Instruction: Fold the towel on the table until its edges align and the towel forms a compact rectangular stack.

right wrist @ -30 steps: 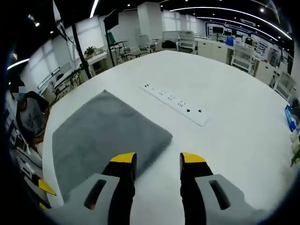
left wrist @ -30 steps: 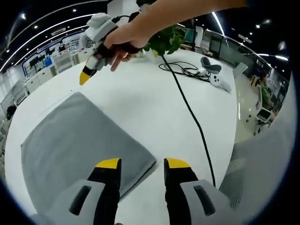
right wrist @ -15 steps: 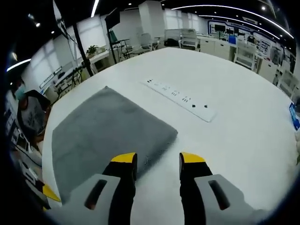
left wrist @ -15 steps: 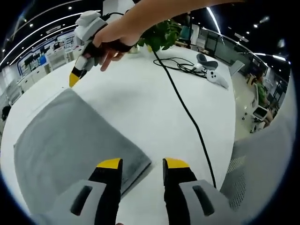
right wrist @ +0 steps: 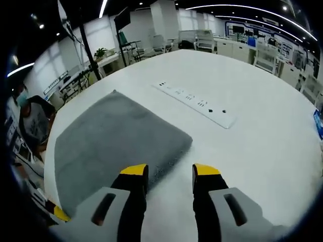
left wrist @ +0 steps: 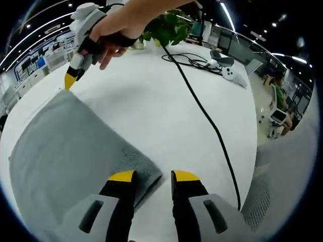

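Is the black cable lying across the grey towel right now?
No. The black cable runs over bare white table, beside the grey towel, not touching it.

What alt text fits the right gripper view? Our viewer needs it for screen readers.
A grey towel lies flat on a white table, its near corner just ahead of the open right gripper. A white power strip lies beyond the towel.

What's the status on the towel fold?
Both grippers open, left and right, each at a towel corner. Towel flat on table. Cable lies clear.
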`<state>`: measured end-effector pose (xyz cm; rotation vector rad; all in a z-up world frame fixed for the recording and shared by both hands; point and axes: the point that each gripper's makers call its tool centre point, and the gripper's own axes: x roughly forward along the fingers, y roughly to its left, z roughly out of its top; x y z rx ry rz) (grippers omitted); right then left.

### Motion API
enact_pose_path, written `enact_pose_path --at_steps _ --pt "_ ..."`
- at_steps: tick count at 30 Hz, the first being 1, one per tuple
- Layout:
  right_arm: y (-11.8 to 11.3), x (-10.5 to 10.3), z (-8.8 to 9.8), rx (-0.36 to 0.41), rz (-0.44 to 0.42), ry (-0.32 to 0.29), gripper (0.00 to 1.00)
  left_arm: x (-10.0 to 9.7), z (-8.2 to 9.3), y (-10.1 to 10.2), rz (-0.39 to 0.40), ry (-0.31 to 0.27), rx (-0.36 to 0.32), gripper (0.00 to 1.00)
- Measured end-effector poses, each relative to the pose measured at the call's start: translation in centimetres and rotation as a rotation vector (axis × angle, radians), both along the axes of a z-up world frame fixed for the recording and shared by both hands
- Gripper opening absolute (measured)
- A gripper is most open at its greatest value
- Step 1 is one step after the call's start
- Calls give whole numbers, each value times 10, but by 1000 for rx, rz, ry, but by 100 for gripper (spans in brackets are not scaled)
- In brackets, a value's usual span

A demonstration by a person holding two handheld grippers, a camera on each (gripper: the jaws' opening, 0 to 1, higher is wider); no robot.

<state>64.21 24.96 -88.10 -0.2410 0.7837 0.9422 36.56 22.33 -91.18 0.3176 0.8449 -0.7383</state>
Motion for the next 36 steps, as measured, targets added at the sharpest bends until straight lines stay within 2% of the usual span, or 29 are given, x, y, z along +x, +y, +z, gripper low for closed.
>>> enact_pose_path --at_steps 6,9,13,21,25,29,32,36 --pt "4 4 -4 3 1 0 34 5 -1 0 17 2 11 23" --pt "8 5 -6 3 6 1 33 6 -2 2 -12 -21 48 19" --pt "15 -1 -7 7 11 4 33 6 -3 5 -24 -28 59 8" --pt "19 -9 -8 4 3 8 30 -5 -2 1 -36 -6 31 5" --pt "16 -12 -7 -3 -7 1 25 -13 -3 -2 -44 25 17 5" --pt "7 -17 -14 -38 -16 4 24 -21 -3 -5 -52 42 4 5" --pt "-1 -20 -18 -44 -32 16 23 -27 -3 -7 -16 86 -33 5" --pt "-10 -14 -25 -49 -31 25 24 -31 -3 -8 -33 79 -30 5"
